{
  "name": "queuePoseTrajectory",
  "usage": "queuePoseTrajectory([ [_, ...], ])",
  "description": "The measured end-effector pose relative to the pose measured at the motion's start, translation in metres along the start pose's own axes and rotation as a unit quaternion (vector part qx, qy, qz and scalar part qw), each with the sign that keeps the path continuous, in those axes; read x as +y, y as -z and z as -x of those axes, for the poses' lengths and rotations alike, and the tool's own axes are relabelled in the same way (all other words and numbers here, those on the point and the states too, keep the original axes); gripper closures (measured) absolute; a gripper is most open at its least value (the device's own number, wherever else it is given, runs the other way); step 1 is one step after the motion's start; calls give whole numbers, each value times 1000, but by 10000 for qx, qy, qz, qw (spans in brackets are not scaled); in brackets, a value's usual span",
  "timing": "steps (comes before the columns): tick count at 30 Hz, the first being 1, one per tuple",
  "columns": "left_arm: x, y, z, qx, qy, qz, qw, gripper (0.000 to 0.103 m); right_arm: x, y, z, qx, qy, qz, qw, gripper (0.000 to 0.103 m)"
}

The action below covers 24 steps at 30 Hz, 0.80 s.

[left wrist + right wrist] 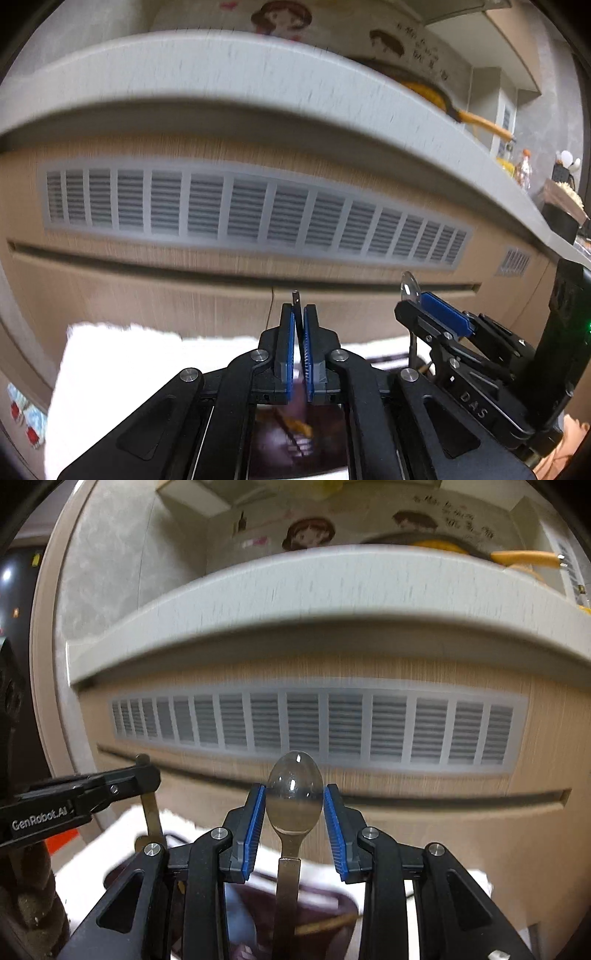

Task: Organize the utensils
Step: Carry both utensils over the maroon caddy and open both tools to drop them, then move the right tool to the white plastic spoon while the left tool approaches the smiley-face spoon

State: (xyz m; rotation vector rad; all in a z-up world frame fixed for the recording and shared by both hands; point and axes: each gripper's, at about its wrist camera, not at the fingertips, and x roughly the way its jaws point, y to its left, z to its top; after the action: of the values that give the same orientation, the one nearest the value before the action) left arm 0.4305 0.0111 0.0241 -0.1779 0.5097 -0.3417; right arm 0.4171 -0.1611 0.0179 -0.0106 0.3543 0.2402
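Observation:
In the left wrist view my left gripper is shut on a thin dark utensil, whose tip pokes up between the blue pads. The right wrist view shows that same flat metal utensil hanging below the left gripper. My right gripper is shut on a shiny metal spoon, its pads pressing the sides of the bowl and the handle running down toward the camera. The spoon bowl also sticks up from the right gripper in the left wrist view. Beneath both grippers sits a dark purple container, blurred.
A wooden cabinet front with a long grey vent grille fills the view ahead, under a grey countertop edge. A pan with a yellow handle and small bottles stand on the counter. A white cloth lies below.

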Motion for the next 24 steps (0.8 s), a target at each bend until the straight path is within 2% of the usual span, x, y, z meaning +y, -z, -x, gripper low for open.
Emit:
queuePoseTrajectory([
  [3, 4, 9, -3, 158, -27, 139, 9998, 95, 0, 12, 1, 272, -19, 42, 9996, 72],
  [5, 4, 10, 1, 174, -57, 156, 9997, 92, -1, 19, 5, 379, -4, 64, 9993, 67],
  [7, 6, 11, 12, 137, -107, 148, 9997, 82, -1, 24, 11, 441, 15, 91, 9990, 53],
  [12, 18, 19, 46, 19, -491, 213, 9986, 55, 0, 31, 41, 363, 176, 243, 9989, 50],
  [15, 23, 31, 62, 124, -642, 205, 9977, 51, 3, 34, 62, 419, 205, 341, 9983, 43],
  [19, 21, 58, 79, 437, -638, 83, 9970, 47, 15, 44, 84, 637, 211, 594, 9960, 42],
  [24, 8, 106, 87, 1061, -453, -131, 9932, 44, 29, 65, 105, 996, 149, 793, 9918, 42],
])
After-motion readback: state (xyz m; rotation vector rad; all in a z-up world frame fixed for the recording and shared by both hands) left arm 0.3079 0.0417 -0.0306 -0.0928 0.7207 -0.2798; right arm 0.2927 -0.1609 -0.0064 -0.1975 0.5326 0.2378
